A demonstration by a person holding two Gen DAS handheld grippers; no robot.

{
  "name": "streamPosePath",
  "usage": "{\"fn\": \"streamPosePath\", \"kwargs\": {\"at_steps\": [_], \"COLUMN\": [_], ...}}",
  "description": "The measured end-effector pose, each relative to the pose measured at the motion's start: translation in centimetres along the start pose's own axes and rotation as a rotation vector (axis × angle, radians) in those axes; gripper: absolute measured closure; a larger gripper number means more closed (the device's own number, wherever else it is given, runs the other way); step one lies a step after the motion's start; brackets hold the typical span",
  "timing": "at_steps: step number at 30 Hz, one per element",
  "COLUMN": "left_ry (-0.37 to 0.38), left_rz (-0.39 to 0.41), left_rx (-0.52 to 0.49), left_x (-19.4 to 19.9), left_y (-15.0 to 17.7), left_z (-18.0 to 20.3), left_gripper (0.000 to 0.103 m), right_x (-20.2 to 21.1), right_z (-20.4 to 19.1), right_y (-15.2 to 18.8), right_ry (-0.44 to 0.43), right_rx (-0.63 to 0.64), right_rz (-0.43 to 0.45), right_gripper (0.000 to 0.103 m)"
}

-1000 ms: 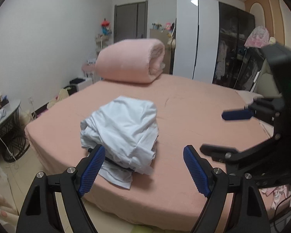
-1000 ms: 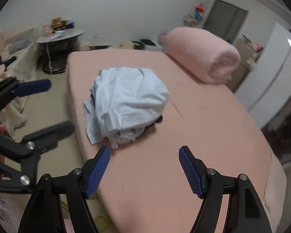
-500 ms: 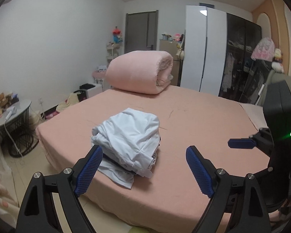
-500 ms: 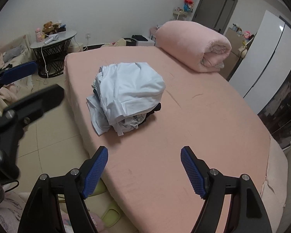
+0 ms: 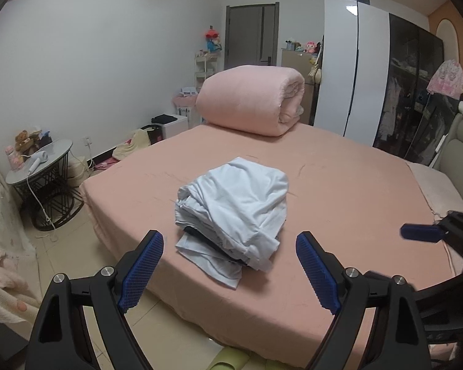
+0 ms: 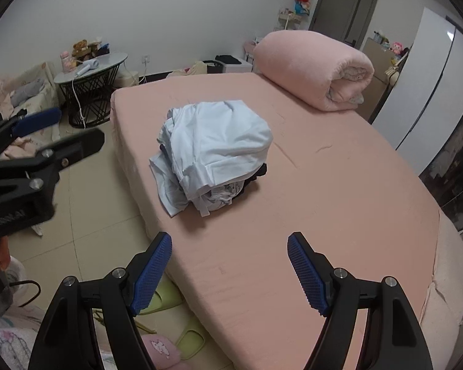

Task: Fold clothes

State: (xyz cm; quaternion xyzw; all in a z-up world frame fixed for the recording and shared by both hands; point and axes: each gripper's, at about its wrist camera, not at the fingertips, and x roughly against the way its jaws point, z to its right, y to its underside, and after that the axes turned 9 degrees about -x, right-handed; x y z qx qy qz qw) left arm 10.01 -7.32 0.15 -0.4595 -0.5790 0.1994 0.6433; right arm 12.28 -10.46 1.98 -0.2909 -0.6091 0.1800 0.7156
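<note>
Both grippers, left (image 5: 228, 265) and right (image 6: 228, 265), angled down, jaws apart, empty, short of the clothes pile (image 5: 234, 209)

One clothes pile (image 5: 231, 212), one rolled quilt (image 5: 251, 100), two tools (image 5: 230, 269).

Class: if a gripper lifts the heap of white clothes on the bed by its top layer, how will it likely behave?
The white clothes would probably sag limply: they lie in soft creases. Being loosely piled layers, the heap would likely come apart.
</note>
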Motion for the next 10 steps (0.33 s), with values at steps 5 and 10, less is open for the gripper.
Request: {"fn": "streamPosePath", "kwargs": {"at_steps": [5,10], "left_ry": [0.030,0.047], "left_rz": [-0.032,-0.034], "left_rx": [-0.018,-0.048], "left_x": [-0.6,-0.5], "left_y": [0.2,0.2], "left_z": [0.5,1.3], "left_gripper": [0.015,0.015], "right_x": [-0.2,-0.2], "right_z": [0.3,0.0], "right_y": [-0.1,-0.2], "right_ry": [0.006,-0.002], "right_rx": [-0.017,-0.008], "right_rz": [-0.011,-0.015], "right_gripper": [0.026,0.026]}}
